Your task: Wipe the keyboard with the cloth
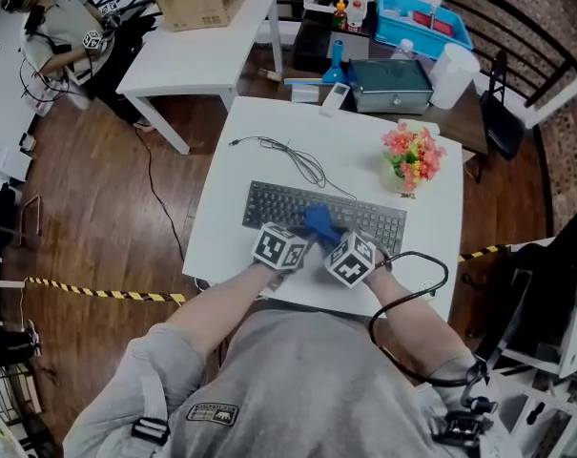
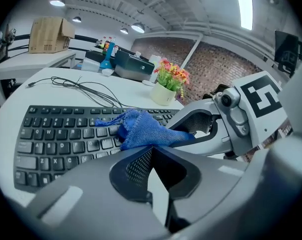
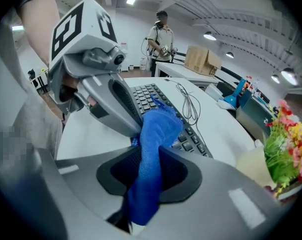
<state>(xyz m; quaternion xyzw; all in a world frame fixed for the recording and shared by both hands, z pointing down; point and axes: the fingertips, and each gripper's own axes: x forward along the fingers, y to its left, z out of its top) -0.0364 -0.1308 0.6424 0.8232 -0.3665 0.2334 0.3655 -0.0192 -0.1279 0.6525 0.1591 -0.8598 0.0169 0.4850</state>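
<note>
Two grippers, and you've got both on a single blue terry cloth (image 1: 321, 222), bunched on the middle keys of the one black flat keyboard (image 1: 278, 203) on your white table (image 1: 364, 132). Left to right: your left gripper (image 2: 151, 148) has its tips pinched together on the cloth's near edge. Your right gripper (image 3: 150, 151) is clenched on the same cloth, with the fabric running up between its pads. Behind the keyboard lies one thin black cable (image 1: 293, 156), and off to the right stands one pot of pink and yellow flowers (image 1: 412, 156).
</note>
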